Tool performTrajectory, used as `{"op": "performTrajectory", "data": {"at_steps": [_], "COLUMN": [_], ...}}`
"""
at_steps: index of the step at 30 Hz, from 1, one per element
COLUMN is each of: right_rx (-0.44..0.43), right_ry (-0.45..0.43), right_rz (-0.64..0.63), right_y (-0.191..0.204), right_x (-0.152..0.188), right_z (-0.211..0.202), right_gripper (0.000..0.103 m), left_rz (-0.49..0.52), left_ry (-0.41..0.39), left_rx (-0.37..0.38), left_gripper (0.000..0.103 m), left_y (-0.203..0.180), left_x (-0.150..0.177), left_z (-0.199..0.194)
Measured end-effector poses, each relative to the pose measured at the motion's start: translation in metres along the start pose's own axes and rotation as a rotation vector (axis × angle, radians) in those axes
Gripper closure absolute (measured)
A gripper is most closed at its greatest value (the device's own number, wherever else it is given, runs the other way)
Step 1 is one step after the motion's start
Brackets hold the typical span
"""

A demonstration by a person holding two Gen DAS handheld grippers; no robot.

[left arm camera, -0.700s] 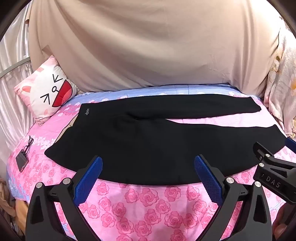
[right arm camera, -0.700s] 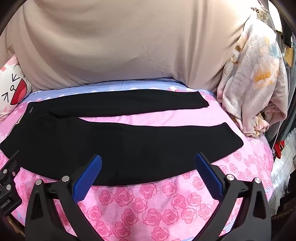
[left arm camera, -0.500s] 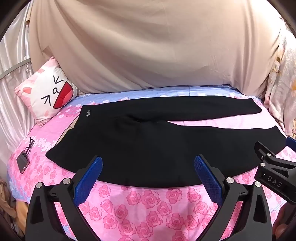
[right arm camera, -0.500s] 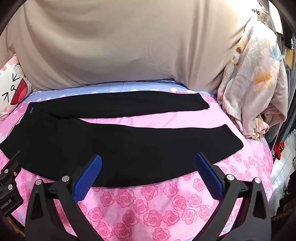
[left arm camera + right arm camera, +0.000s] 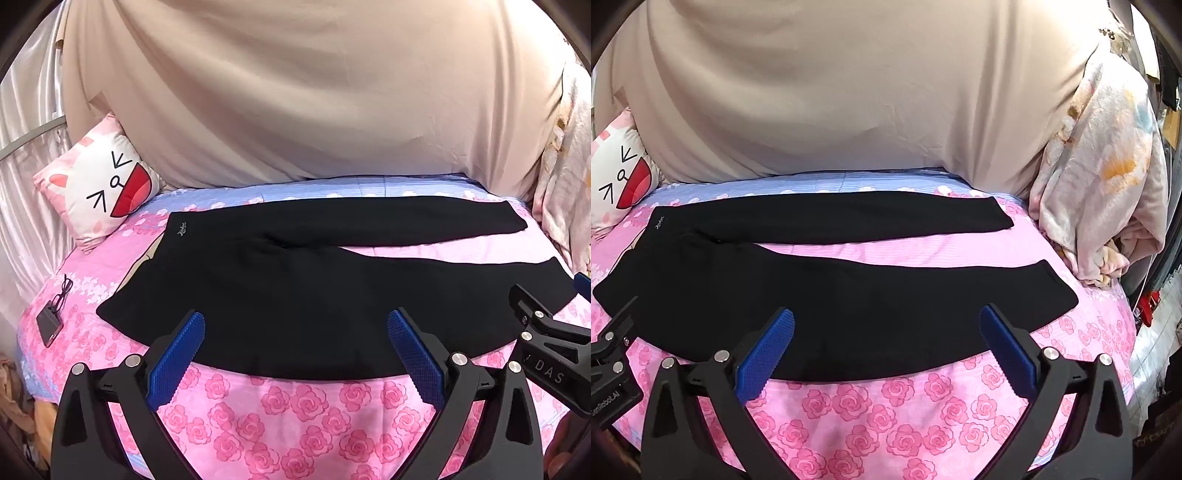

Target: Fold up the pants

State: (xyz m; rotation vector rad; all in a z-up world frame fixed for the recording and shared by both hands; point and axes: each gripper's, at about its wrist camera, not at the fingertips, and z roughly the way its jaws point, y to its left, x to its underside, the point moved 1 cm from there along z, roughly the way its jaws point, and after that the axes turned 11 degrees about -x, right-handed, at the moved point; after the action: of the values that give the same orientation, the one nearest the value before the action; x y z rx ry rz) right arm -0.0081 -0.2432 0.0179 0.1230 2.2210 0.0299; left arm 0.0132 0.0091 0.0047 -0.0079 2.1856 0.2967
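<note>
Black pants point(image 5: 295, 295) lie flat on a pink rose bedsheet point(image 5: 295, 413), waistband at the left, two legs spread apart toward the right. They also show in the right wrist view point(image 5: 820, 295). My left gripper point(image 5: 295, 325) is open and empty, held above the near edge of the near leg. My right gripper point(image 5: 886, 325) is open and empty, above the near leg's near edge, further right. The right gripper's body point(image 5: 546, 347) shows at the right of the left wrist view; the left gripper's body point(image 5: 609, 362) shows at the left of the right wrist view.
A cat-face pillow point(image 5: 99, 184) leans at the bed's back left. A phone with glasses point(image 5: 51, 317) lies on the bed's left edge. A beige cloth point(image 5: 295, 92) hangs behind. A floral blanket point(image 5: 1100, 184) is heaped at the right.
Both grippers have drawn back or risen slightly; the pants sit a little lower in both views. The pants have not moved on the bed. Both grippers stay open.
</note>
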Motion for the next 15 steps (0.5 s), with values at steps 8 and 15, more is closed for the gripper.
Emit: {"op": "performTrajectory", "data": {"at_steps": [8, 15], "right_rx": [-0.004, -0.005], "right_ry": [-0.013, -0.016], "right_rz": [-0.007, -0.006], "right_y": [0.0068, 0.0071], "right_x": [-0.0034, -0.0025], "right_z": [-0.0024, -0.0031], "right_gripper": [0.005, 0.005], "left_rz": [-0.004, -0.003], "left_ry": [-0.005, -0.008], "left_rx": [-0.003, -0.009], "left_gripper": [0.005, 0.005], "left_y": [0.0017, 0.0], "left_x": [-0.0055, -0.0046], "left_z": [0.0004, -0.0016]}}
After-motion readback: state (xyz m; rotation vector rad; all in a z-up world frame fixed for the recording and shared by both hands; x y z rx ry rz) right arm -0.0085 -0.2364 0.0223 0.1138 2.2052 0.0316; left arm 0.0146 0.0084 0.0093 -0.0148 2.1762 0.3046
